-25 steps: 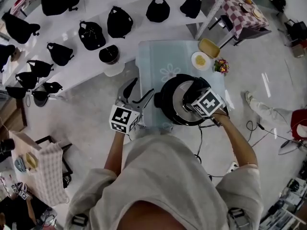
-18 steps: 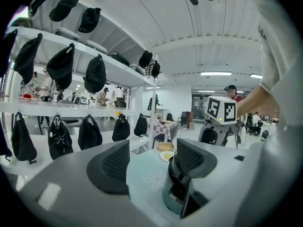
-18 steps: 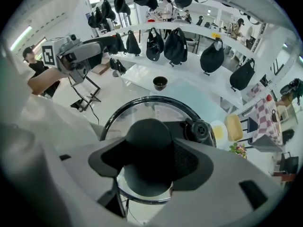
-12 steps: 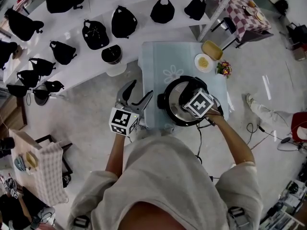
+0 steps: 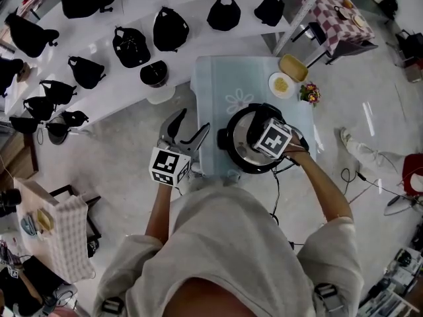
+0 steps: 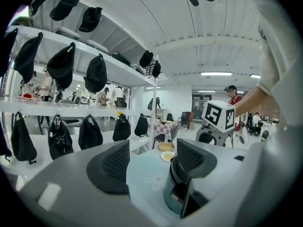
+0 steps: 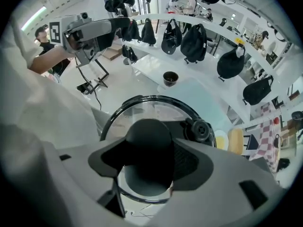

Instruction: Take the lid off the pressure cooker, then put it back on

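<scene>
Since my right gripper [image 7: 149, 161] slid in over cooker [image 5: 228, 140] and rolled, wide jaws now clamp knob [image 7: 147, 136], I think. Lid [image 7: 142, 109] looks seated on cooker, on table [image 5: 218, 78]. My left gripper [image 6: 150, 163] agape, empty. Ready to lift.

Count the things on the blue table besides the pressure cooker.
3. A yellow tray at the far right corner, a white plate just beside it, and a bunch of flowers at the right edge. The cooker may hide more.
</scene>
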